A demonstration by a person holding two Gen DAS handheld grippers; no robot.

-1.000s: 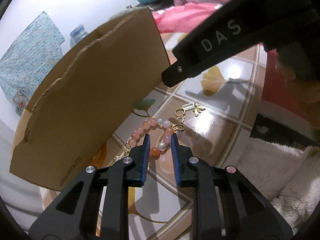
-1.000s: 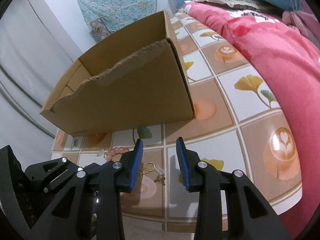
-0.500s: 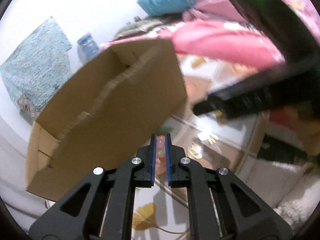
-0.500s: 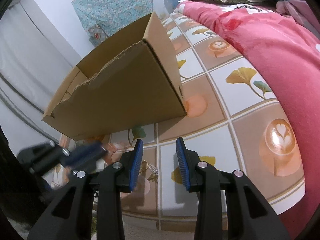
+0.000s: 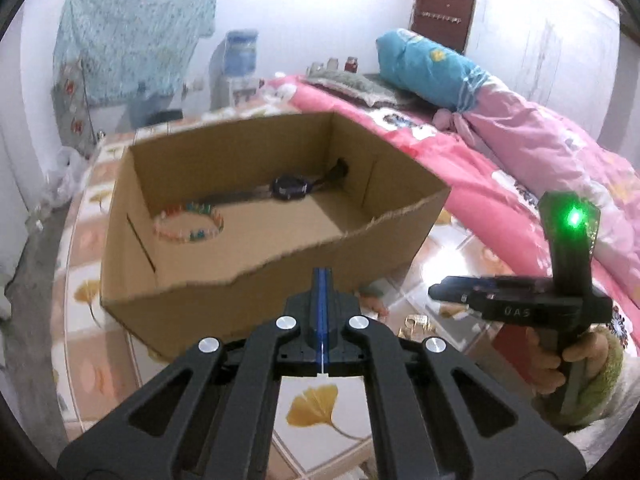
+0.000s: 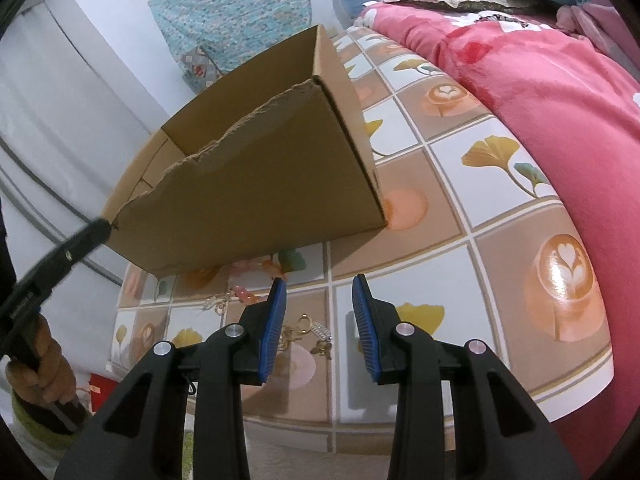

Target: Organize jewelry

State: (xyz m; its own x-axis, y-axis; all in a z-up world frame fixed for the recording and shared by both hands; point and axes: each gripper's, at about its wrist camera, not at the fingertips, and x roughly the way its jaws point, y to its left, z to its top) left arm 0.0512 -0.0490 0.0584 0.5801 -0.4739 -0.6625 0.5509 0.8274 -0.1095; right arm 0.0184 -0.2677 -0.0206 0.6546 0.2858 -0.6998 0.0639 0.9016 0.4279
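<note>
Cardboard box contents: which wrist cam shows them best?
Left wrist view. It looks down over the torn front rim into the cardboard box, showing a multicoloured bead bracelet and a dark watch on the floor. The right wrist view sits lower and shows only the box's outer walls and rim, nothing inside.

a lived-in bedroom at home; a bed with a pink quilt [image 5: 532, 152] and a blue pillow [image 5: 428, 68] runs along one side; a water dispenser [image 5: 240, 60] stands by the white wall, beside a hanging patterned blue cloth [image 5: 132, 28]; a brown door [image 5: 444, 4] is at the far end; a table with a leaf-and-coffee print cover [image 6: 500, 216] fills the middle.
</note>
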